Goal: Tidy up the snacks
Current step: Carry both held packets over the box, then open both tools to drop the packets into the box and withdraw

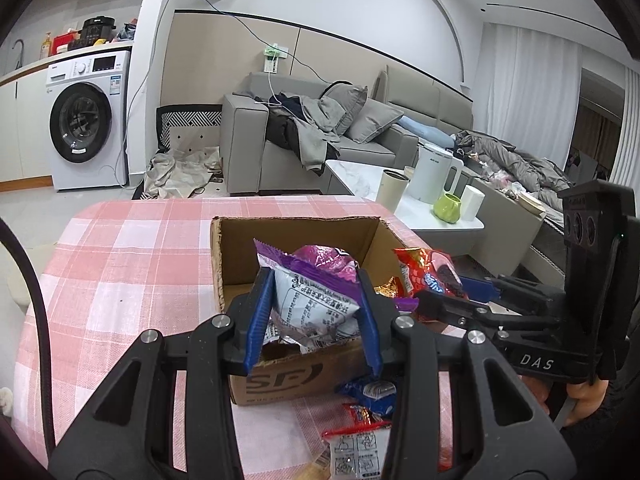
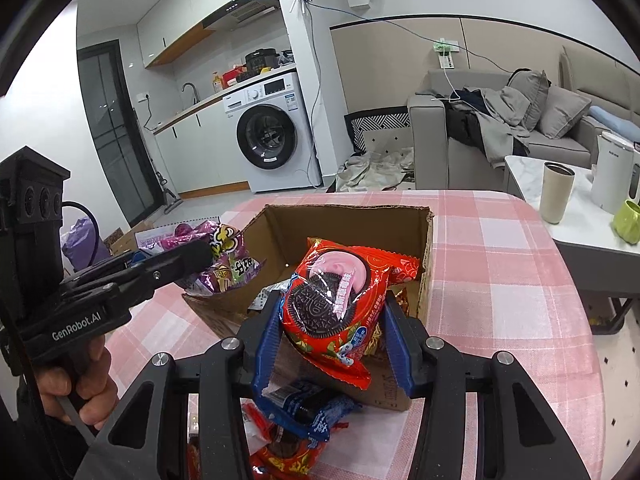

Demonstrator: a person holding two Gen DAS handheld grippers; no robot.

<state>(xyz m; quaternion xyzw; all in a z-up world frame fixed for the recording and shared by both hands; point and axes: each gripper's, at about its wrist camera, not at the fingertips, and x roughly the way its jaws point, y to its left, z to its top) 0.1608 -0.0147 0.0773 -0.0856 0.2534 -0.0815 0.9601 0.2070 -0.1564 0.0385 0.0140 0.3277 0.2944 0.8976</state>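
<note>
Sitting clamped in left gripper (image 1: 316, 312): purple snack packet (image 1: 312, 292).

Two grippers — the left gripper (image 1: 316, 312) and the right gripper (image 2: 334, 340) — each clamp one snack pack.

One cardboard box (image 1: 296, 230) stands on one checked table (image 1: 132, 264).

Snack packs that can be counted:
- one purple pack (image 1: 312, 296) in the left jaws
- one red cookie pack (image 2: 334, 300) in the right jaws
- one blue pack (image 2: 310, 404) lying before the box
- at least one more red pack (image 2: 288, 456) there — that heap is partly hidden.

Behind: one washing machine (image 2: 272, 140), one sofa (image 1: 352, 140), one white kettle (image 1: 436, 174), one green mug (image 1: 447, 208), one beige tumbler (image 2: 556, 192).
</note>
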